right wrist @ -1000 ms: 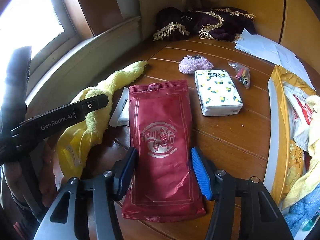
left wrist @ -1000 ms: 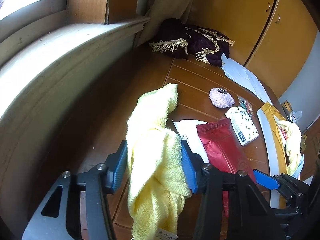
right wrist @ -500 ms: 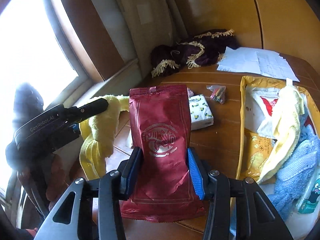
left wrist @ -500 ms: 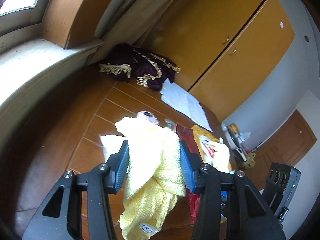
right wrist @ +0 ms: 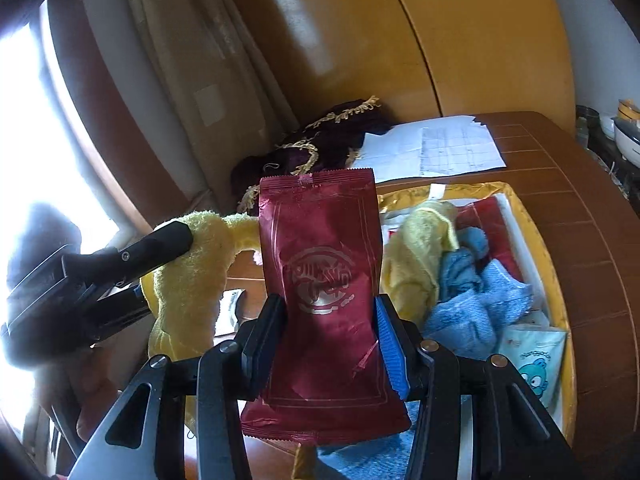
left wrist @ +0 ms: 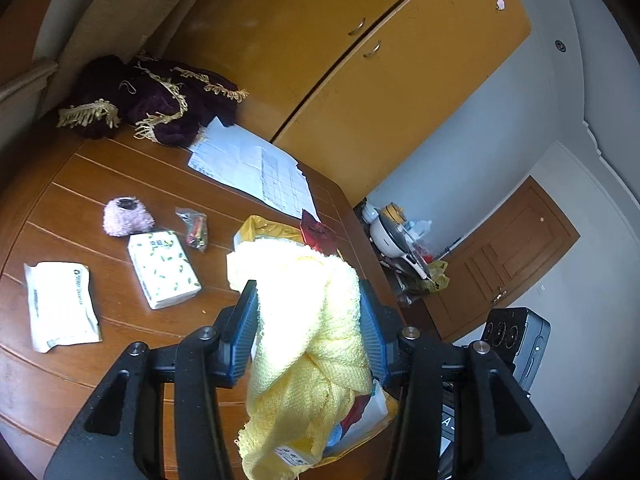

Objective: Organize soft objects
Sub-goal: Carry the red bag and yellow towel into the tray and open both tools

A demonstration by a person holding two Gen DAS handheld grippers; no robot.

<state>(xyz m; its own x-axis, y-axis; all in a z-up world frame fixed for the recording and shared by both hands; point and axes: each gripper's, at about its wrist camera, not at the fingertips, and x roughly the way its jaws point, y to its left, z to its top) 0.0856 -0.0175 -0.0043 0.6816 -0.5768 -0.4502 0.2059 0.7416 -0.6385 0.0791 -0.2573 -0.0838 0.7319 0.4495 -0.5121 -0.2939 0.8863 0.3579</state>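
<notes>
Towel [left wrist: 312,320] lifted since earlier, left gripper [left wrist: 310,328] clamping it | right gripper [right wrist: 330,344] clamps raised red pouch [right wrist: 320,280]

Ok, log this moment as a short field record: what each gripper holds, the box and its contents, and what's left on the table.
left gripper: shut on yellow towel, lifted off the table
right gripper: shut on red pouch, held upright
yellow-rimmed box: on the table, holds blue cloth, another yellow cloth, a cartoon-print packet
left on wooden table: white packet, patterned tissue pack, lilac fluffy item, small clear bag, papers, purple fringed cloth
</notes>
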